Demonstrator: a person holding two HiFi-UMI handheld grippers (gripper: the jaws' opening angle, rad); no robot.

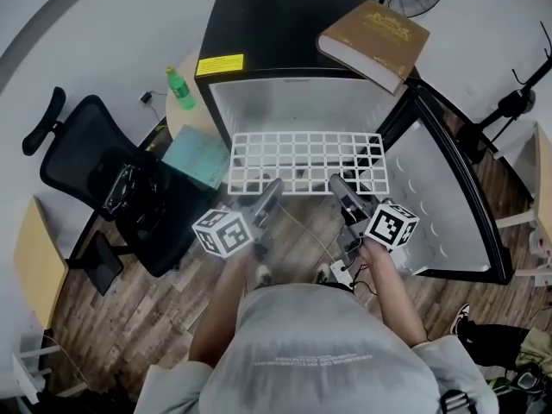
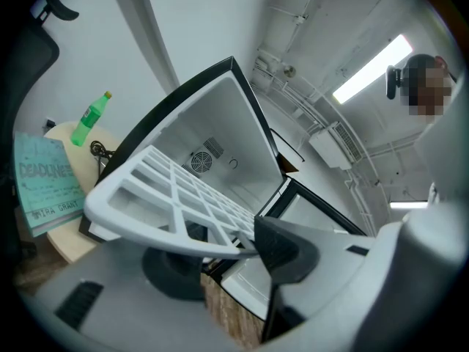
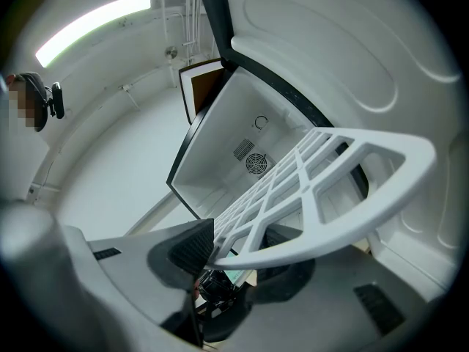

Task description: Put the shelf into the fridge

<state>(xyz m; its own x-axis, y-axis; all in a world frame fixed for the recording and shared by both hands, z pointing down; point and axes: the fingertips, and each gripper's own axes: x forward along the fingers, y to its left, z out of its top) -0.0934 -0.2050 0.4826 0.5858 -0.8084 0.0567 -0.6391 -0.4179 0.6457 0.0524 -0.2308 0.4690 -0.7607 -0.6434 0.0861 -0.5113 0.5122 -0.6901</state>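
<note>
A white grid shelf [image 1: 304, 161] is held level in front of the open black mini fridge [image 1: 259, 67], its far edge at the fridge's mouth. My left gripper [image 1: 270, 194] is shut on the shelf's near edge left of centre, and my right gripper [image 1: 338, 190] is shut on the same edge right of centre. In the left gripper view the shelf [image 2: 168, 196] runs from the jaws toward the white fridge interior [image 2: 220, 141]. The right gripper view has the shelf [image 3: 322, 189] reaching toward the interior and its rear fan [image 3: 256, 164].
The fridge door [image 1: 448, 201] stands open to the right. A brown book [image 1: 373, 41] lies on the fridge top. A black office chair [image 1: 103, 188] stands left, with a small round table [image 1: 185, 123] carrying a green bottle [image 1: 180, 88] and a teal book [image 1: 195, 155]. Cables [image 1: 332, 261] lie on the wooden floor.
</note>
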